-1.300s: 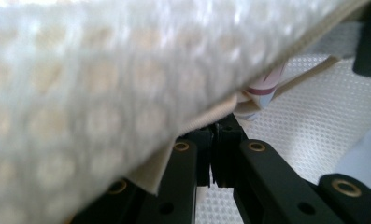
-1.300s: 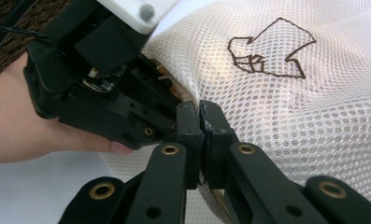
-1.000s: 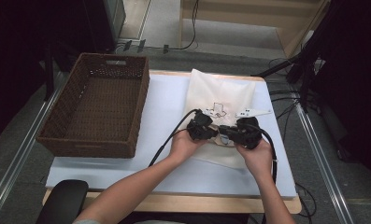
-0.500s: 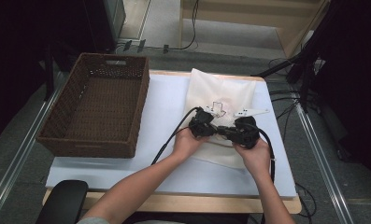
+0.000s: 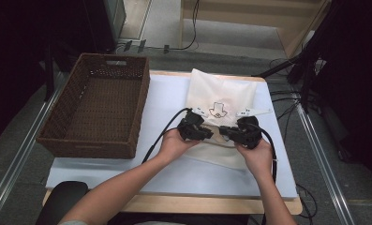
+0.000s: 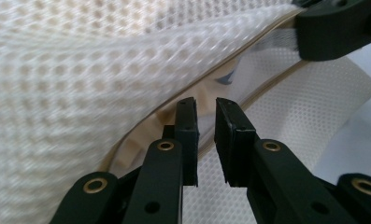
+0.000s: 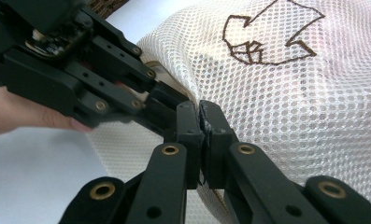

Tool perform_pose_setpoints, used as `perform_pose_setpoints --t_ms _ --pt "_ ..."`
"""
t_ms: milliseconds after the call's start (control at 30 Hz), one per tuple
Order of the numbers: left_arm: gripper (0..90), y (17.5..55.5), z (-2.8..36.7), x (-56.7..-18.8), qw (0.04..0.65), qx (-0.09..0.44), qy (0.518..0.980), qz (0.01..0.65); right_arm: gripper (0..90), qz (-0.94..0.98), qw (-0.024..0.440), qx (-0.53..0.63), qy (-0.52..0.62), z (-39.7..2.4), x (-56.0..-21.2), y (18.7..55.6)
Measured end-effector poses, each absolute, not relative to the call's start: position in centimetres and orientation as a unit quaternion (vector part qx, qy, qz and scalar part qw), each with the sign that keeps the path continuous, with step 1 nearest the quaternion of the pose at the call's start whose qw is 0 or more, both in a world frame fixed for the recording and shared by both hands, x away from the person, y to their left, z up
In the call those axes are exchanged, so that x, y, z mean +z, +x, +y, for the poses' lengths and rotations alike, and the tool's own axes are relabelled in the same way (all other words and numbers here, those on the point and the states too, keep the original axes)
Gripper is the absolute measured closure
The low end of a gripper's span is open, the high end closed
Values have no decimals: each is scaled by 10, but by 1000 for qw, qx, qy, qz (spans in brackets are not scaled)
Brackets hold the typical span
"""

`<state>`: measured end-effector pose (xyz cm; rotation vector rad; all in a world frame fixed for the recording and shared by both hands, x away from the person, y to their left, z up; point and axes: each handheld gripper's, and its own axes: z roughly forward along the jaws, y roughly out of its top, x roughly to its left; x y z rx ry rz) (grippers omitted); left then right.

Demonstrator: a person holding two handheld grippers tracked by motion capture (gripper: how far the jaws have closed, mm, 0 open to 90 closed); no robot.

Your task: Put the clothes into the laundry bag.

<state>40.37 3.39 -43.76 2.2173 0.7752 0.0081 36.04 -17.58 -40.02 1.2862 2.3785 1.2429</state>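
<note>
In the right gripper view the right gripper (image 7: 203, 140) is clenched on the near edge of the white mesh bag (image 7: 286, 102), a pinch of netting caught between its pads, and the left gripper (image 7: 174, 105) reaches in from the left with a hand behind it. The left gripper view gives what that one cannot: the left gripper (image 6: 206, 135) has a narrow gap between its pads, which have just been opening, and the bag's beige-trimmed hem (image 6: 141, 128) runs just beyond their tips, not pinched (the mesh above it is blurred). From the high view the bag (image 5: 221, 96) lies flat on the white bench (image 5: 165, 98), both grippers at its near end, well apart from the empty-looking wicker basket (image 5: 99, 110) at the left.
</note>
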Motion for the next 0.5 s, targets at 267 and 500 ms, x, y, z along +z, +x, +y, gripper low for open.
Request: perform_pose_setpoints --t_ms 267,500 --pt "873 414 32 -451 370 12 873 317 892 797 82 416 430 -175 -401 361" --pt "900 419 19 -457 350 21 881 318 892 801 80 411 428 -174 -403 363"
